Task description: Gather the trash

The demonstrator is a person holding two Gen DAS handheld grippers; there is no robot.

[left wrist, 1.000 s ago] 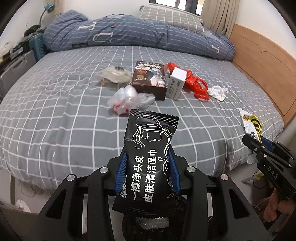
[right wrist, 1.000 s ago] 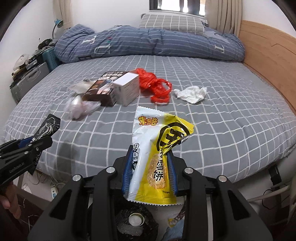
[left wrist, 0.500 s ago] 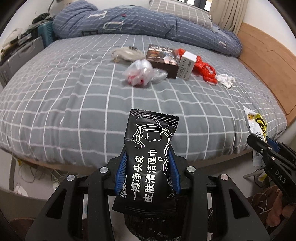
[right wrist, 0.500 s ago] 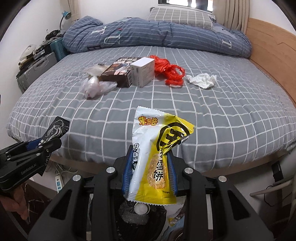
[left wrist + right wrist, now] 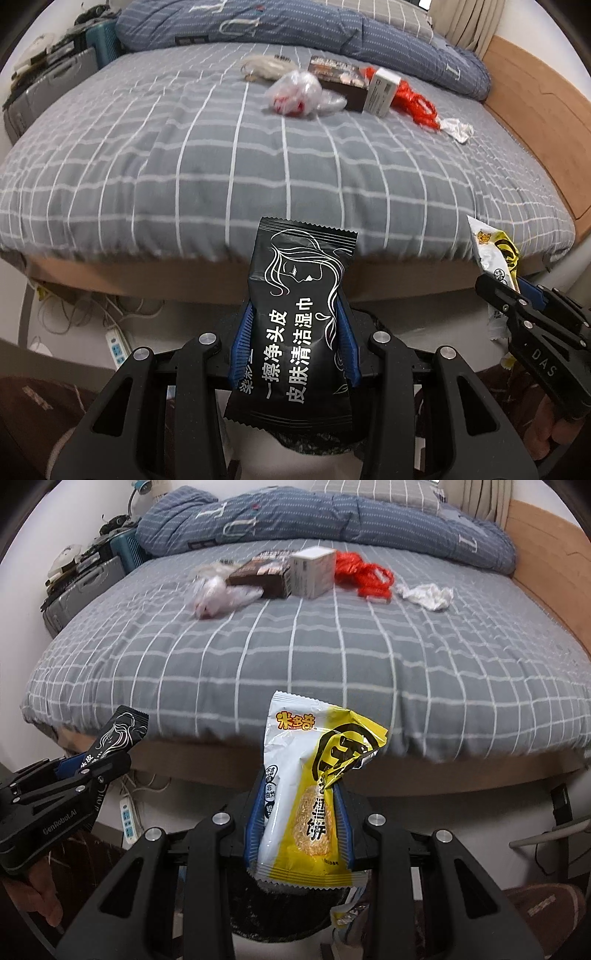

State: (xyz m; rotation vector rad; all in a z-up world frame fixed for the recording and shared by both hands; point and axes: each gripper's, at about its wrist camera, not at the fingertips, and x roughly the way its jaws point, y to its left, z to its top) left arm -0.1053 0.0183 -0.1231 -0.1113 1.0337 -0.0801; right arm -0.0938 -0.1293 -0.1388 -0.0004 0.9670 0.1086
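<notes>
The left gripper [image 5: 293, 354] has its jaws closed narrowly on a black wipe packet [image 5: 299, 314], gripped across its lower half with the blue pads pressing both side edges. The packet stands upright above the jaws, flat and glossy, with a white line drawing of a face and white lettering. Below it a dark, bag-lined bin [image 5: 314, 441] is partly visible, close under the packet.

The right gripper [image 5: 297, 827] has its jaws closed narrowly on a yellow and white snack wrapper [image 5: 314, 786], likewise taken across the lower half. Its top corner is creased and folded over. A dark bin opening [image 5: 280, 912] lies beneath it, with a scrap of yellow wrapper at its edge.

Handling judgement: both items appear light, thin and slick. The film crumples readily, so a pinch across the flat body, away from the sealed ends, should hold best.

Past both grippers, the bed [image 5: 332, 672] carries the remaining trash, well apart from the jaws: a clear plastic bag [image 5: 218, 594], a brown box [image 5: 262, 574] touching a white box [image 5: 312, 572], a red bag [image 5: 364, 574] and a crumpled tissue [image 5: 426, 594]. The bags and tissue look soft and compressible; the boxes look stiff and suit a grip across opposite faces.
</notes>
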